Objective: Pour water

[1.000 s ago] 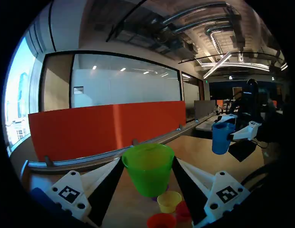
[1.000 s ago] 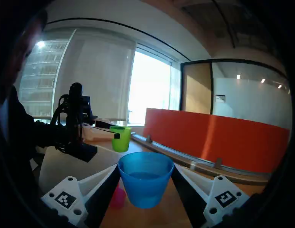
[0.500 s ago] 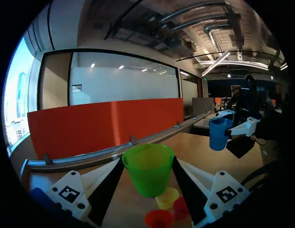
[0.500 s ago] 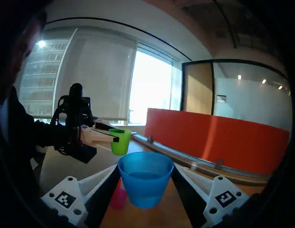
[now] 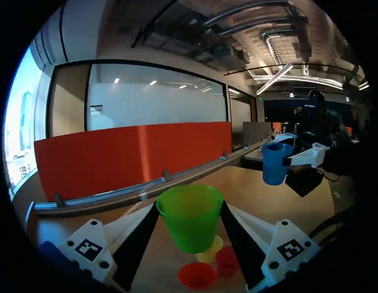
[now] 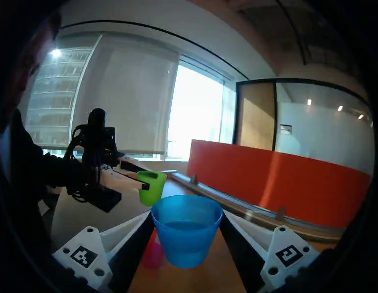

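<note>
Left gripper (image 5: 189, 209) was clenched on a green cup (image 5: 189, 229), one finger pressing each side of it just under the rim. The cup sat upright and was held up off the wooden table (image 5: 247, 188). Below it, on the table, sat a yellow cup (image 5: 211, 248), a red cup (image 5: 197, 275) and a darker red cup (image 5: 227, 259), all close together, the yellow one partly hidden behind the green cup's base.

The right gripper (image 6: 187, 217) gripped a blue cup (image 6: 187, 241) the same way, both fingers tight against its sides. This cup was upright too, and water (image 6: 185, 226) showed inside it, well below the rim.

In the left gripper view the blue cup hung in the air off to the right, farther back over the table. In the right gripper view the green cup was to the left and a little beyond the blue one; whether the two were apart could not be told. A dark sleeve (image 6: 47, 171) reached to the gripper that held it. An orange partition (image 5: 130, 156) ran along the far edge of the table.
</note>
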`<state>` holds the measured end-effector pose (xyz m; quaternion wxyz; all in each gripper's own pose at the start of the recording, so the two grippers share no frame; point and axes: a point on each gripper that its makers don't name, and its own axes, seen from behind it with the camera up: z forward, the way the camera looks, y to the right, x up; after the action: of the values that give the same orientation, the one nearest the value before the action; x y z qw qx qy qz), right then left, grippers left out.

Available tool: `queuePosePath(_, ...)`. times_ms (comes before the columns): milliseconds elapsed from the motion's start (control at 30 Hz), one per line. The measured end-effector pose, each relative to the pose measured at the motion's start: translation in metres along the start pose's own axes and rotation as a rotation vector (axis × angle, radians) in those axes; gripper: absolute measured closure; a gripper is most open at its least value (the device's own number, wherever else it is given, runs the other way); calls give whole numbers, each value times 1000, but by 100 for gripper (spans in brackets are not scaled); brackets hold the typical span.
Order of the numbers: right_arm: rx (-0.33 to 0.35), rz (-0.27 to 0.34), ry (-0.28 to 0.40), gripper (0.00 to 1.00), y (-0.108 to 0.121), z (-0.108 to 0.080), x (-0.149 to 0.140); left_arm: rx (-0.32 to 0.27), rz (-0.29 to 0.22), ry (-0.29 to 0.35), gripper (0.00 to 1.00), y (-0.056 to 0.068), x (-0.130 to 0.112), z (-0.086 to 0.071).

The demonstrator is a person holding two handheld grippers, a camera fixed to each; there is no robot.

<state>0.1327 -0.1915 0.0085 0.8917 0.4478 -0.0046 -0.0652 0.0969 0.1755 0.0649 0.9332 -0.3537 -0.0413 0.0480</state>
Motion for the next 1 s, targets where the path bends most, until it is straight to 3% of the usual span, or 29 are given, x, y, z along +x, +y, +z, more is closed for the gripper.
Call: queuePosePath(1000, 48, -63, -11, 9, -14, 10, 18, -32, -35, -20, 11, 26, -36, -15)
